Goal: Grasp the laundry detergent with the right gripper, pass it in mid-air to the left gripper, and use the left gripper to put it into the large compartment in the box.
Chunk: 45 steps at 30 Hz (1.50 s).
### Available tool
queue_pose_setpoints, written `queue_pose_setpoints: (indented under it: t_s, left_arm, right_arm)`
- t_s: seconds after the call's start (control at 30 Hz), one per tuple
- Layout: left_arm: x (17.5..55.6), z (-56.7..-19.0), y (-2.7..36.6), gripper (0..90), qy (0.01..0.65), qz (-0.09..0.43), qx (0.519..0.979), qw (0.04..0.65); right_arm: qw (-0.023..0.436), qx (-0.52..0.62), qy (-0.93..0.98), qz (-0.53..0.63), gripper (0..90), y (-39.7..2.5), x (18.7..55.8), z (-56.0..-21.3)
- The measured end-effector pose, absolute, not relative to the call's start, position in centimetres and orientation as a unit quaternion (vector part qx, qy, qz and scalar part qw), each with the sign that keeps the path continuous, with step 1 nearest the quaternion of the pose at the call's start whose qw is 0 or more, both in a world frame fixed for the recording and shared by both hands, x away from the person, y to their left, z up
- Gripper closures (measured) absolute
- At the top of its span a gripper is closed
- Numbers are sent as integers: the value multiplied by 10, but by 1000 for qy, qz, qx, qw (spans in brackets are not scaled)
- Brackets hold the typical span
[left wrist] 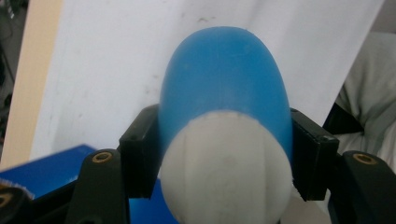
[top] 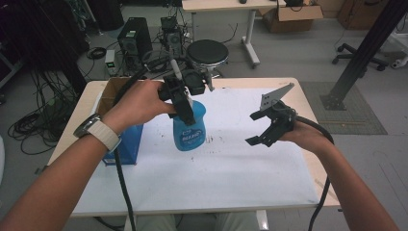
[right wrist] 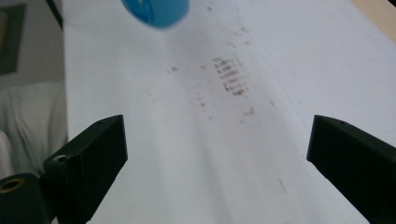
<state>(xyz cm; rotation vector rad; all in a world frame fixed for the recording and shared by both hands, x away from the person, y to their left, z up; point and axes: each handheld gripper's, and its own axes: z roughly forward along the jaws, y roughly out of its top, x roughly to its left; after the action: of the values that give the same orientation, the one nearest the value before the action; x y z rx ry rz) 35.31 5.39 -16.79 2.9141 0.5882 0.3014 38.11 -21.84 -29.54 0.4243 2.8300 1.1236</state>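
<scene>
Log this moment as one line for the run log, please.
left gripper: shut on blue bottle, held above white sheet | right gripper: open, holding nothing, right of bottle | blue box: at table's left

Smooth blue plastic bottle [left wrist: 224,79], matt white paper sheet [top: 231,163]

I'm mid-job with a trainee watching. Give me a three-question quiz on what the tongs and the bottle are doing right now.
1. True or false: the left tongs are shut on the blue bottle.
2. The right tongs are: A) shut on the bottle, B) open and holding nothing, C) shut on the blue box.
3. Fill in: the blue box stands on the bottle's ____ side in the high view.

Key: 1 true, its black jaws press both sides of the bottle near its white top. 2 B, jaws wide apart over the white sheet. 3 left.
</scene>
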Motion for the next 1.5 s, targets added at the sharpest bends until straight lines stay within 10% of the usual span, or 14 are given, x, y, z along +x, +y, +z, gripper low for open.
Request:
queue_pose_setpoints:
  t_s: [1.5]
  left_arm:
    - [391, -69, 205, 383, 599, 144, 782, 96]
  right_arm:
    - [96, 148, 953, 248, 56, -254, 381, -250]
